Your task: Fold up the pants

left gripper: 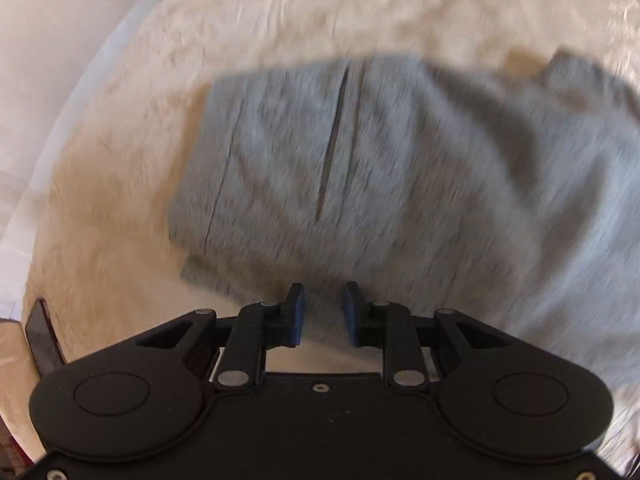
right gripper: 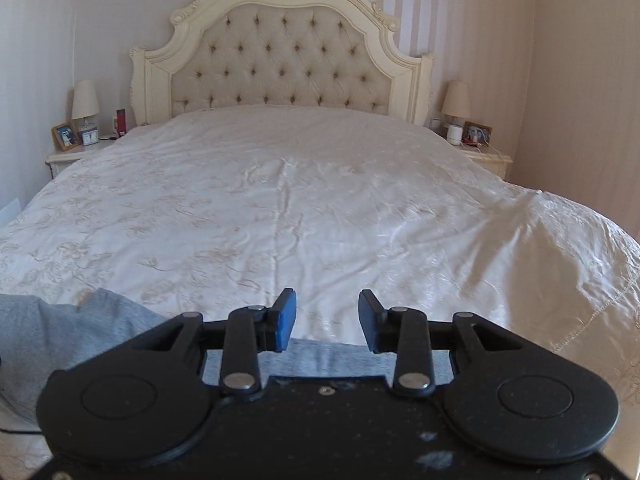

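Grey pants lie spread on a cream bedspread, blurred by motion in the left wrist view, with a dark slit line down the cloth. My left gripper is open and empty, just above the near edge of the pants. In the right wrist view the pants show at the lower left and under the gripper body. My right gripper is open and empty, pointing up the bed over the bedspread.
A tufted cream headboard stands at the far end. Nightstands with lamps and photo frames flank it. A dark flat object lies at the bed's left edge. The bed's side edge runs along the left.
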### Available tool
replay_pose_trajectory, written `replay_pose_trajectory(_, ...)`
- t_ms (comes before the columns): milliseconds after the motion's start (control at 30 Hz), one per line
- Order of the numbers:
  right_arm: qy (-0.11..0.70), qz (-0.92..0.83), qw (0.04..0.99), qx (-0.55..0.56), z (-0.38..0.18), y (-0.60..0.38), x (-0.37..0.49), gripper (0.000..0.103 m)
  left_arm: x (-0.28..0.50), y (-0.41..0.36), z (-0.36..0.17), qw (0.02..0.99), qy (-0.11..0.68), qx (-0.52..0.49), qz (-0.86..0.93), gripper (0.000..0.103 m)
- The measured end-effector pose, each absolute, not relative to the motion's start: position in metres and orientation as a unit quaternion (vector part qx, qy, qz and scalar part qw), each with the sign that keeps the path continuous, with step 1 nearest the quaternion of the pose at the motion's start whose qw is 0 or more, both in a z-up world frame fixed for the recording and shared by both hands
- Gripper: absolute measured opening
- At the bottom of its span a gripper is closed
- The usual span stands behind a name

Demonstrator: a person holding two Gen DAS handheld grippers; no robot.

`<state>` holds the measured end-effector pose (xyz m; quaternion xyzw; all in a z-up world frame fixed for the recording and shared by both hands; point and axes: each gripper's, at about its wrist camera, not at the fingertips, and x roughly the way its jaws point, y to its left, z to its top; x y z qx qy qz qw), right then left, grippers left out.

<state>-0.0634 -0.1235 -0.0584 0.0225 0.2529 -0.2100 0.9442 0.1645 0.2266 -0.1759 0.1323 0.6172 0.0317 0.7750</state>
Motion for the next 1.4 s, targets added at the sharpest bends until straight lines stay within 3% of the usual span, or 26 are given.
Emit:
replay_pose_trajectory(133,0.279,-0.160,0.946,0.036,-0.048,-0.079,-0.041,0.037,0.112,0.258,-0.194,0.752,0.643,0.149,-0.002,0.033)
replay_pose_trajectory(300,0.363,-0.084,0.926,0.061,-0.066,-0.045,-0.007,0.037,0.076,0.265,-0.148,0.803,0.581,0.130,-0.036,0.032)
replay_pose_trajectory(567,0.368,0.018,0.929,0.047,-0.108,-0.010,0.110,0.037,0.159,0.251,-0.102,0.871,0.480,0.083,-0.055,0.033)
replay_pose_trajectory(700,0.367,0.030,0.929,0.028,-0.123,0.007,0.172,0.037,0.214,0.247,-0.123,0.868,0.486,0.089,-0.045,0.033)
replay_pose_trajectory(833,0.376,0.031,0.925,0.032,-0.138,0.022,0.225,0.037,0.218,0.259,-0.179,0.817,0.560,0.128,-0.044,0.033)
replay_pose_trajectory(1000,0.412,0.046,0.909,0.041,-0.164,0.037,0.273,0.037,0.175,0.259,-0.185,0.842,0.500,0.188,-0.072,0.034)
replay_pose_trajectory(1167,0.505,0.089,0.858,0.027,-0.202,0.049,0.275,0.034,0.176,0.271,-0.183,0.848,0.508,0.136,-0.066,0.034)
replay_pose_trajectory(1267,0.514,0.112,0.850,0.013,-0.207,0.056,0.256,0.029,0.176,0.274,-0.183,0.849,0.508,0.128,-0.071,0.034)
replay_pose_trajectory(1400,0.508,0.105,0.855,0.010,-0.206,0.056,0.257,0.031,0.178,0.272,-0.185,0.850,0.502,0.140,-0.079,0.034)
